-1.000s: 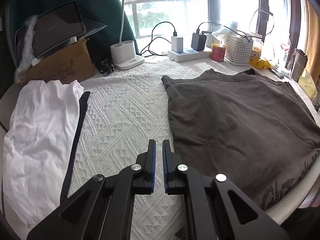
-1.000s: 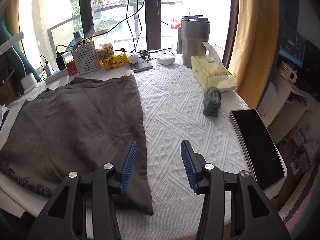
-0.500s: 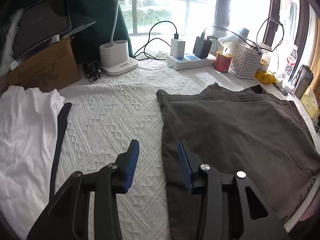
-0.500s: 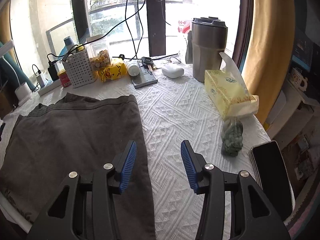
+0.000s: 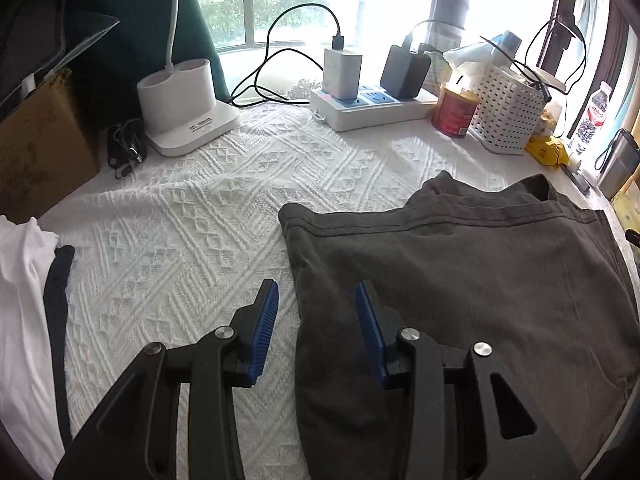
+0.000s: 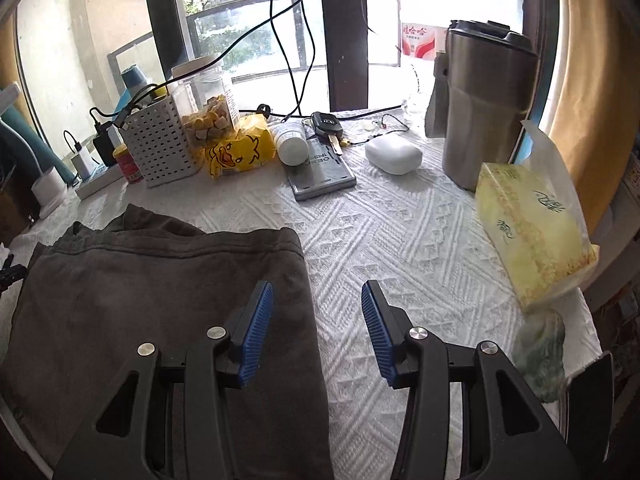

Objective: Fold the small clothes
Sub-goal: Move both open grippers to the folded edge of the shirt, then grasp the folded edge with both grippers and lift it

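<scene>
While both pairs of fingers stand open and empty, the left gripper [image 5: 314,300] straddles one side edge of the flat dark-brown cotton garment [image 5: 460,288], the right gripper [image 6: 316,300] the opposite edge, on the white textured surface [image 6: 400,240].

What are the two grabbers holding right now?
Nothing. The left gripper and the right gripper are both open, each straddling a side edge of the dark shirt, which lies flat on the white tablecloth.
</scene>
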Motion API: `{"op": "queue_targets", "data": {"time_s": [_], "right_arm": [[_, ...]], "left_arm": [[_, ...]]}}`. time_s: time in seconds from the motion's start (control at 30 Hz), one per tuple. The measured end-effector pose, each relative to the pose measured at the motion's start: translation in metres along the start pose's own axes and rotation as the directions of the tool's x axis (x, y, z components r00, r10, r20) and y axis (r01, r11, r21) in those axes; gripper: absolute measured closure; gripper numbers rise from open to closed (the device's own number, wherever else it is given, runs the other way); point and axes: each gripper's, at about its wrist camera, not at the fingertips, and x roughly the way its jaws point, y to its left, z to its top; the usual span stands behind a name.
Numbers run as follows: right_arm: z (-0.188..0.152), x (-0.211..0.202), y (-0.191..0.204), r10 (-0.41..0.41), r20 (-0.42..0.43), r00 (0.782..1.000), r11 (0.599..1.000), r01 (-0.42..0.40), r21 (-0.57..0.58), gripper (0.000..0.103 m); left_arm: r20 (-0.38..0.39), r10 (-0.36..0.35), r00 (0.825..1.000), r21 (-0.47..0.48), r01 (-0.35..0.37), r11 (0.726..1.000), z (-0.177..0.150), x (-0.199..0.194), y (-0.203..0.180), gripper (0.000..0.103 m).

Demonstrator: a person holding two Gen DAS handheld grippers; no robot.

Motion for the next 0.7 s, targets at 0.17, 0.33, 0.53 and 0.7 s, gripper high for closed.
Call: {"op": "queue_targets", "data": {"time_s": [0.17,0.33,0.53,0.7], "right_arm": [[0.013,0.027,-0.004,0.027,-0.020,0.999,1.000,-0.027,-0.016,0.054],[0.026,0.050,-0.003,0.060,-0.053,0.997,0.998,-0.060,-0.003,0.054],[0.028,0.066,0.006,0.076,-0.080,0.994,0.997,-0.079,-0.024,0.054],[0.030,0.067,0.010,0.064,-0.078,0.995,0.997,-0.067,-0.041,0.054]], "left_arm": [[-0.035,-0.024,0.999,-0.021,0.024,0.999,0.009,0.017,-0.003,0.063],[-0.038,-0.010,0.999,-0.020,0.010,1.000,0.012,0.029,-0.005,0.063],[-0.035,0.003,0.999,0.009,-0.002,1.000,0.015,0.034,-0.008,0.063],[-0.018,0.023,1.000,0.036,-0.023,0.999,0.014,0.036,-0.011,0.063]]}}
